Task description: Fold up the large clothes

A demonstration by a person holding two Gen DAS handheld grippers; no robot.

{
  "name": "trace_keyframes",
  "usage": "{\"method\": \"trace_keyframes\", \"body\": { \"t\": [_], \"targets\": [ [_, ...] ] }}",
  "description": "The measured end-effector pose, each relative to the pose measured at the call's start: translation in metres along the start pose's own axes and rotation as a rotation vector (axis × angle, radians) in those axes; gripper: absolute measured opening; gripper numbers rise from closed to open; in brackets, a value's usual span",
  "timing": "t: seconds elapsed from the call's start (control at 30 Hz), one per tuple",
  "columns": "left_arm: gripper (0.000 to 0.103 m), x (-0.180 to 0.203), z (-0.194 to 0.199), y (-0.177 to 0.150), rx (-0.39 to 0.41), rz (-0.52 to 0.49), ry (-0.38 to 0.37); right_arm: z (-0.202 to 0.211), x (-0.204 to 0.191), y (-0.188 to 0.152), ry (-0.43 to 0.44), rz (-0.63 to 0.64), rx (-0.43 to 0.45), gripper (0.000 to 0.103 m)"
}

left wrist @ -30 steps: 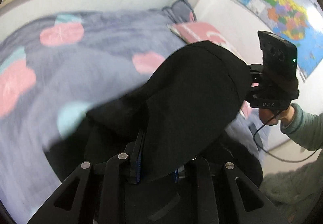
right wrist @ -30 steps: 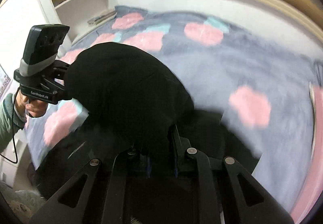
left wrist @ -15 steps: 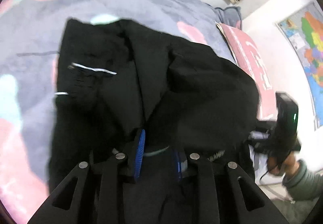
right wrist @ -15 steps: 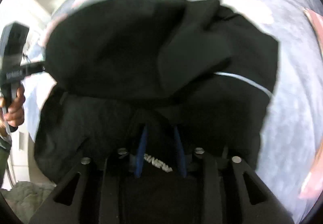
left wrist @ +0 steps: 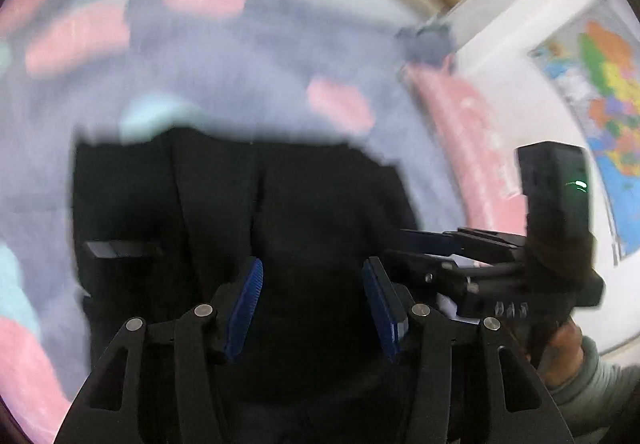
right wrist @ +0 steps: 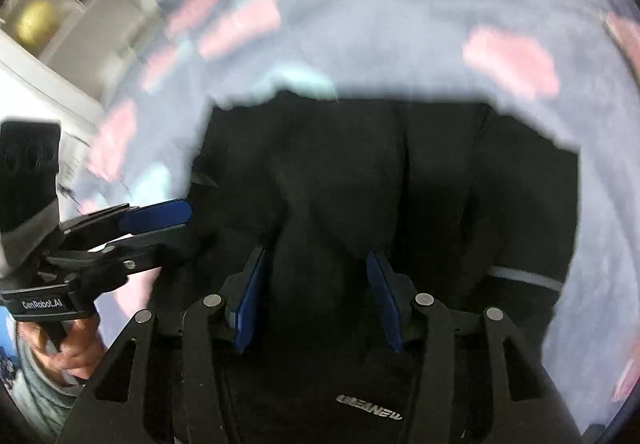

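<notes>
Bed spread with a grey-blue blanket patterned in pink and pale turquoise patches. Lying flat on the blanket, a black garment, folded. At the far edge, a pink pillow.

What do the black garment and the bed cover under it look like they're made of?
Black garment: soft, matte woven or knit cloth, probably; it drapes in limp folds, with a pale, perhaps reflective, strip near one edge. Bed cover: seemingly fuzzy fleece or plush, grey-lilac with pink and mint patches; motion blur leaves its pile uncertain.
</notes>
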State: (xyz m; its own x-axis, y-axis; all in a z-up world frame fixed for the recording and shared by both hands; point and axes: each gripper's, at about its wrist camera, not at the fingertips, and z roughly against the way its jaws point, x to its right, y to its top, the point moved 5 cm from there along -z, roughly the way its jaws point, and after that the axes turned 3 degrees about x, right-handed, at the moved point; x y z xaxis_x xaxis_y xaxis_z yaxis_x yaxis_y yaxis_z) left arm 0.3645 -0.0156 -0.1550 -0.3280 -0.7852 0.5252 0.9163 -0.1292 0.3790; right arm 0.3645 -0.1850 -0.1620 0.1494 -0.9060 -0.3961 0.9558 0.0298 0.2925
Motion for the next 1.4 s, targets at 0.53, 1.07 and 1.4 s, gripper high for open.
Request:
{"method": "trace_keyframes", "body": {
  "t": [0.53, 1.07, 1.4],
  "targets": [
    [0.055, -0.026, -0.012, -0.054, -0.071, 0.045, 0.000, -0.008, -0.014, -0.058, -0.028, 0.142, 0.032, 0.058],
    [0.055, -0.047, 0.029, -0.105, -0.032, 0.141, 0.088, 0.012, 0.007, -0.129, -0.088, 0.030, -0.018, 0.059],
    [0.055, -0.136, 0.153, -0.201, 0.070, 0.399, 0.216, 0.078, 0.085, -0.216, -0.169, -0.178, -0.018, 0.060]
  ]
}}
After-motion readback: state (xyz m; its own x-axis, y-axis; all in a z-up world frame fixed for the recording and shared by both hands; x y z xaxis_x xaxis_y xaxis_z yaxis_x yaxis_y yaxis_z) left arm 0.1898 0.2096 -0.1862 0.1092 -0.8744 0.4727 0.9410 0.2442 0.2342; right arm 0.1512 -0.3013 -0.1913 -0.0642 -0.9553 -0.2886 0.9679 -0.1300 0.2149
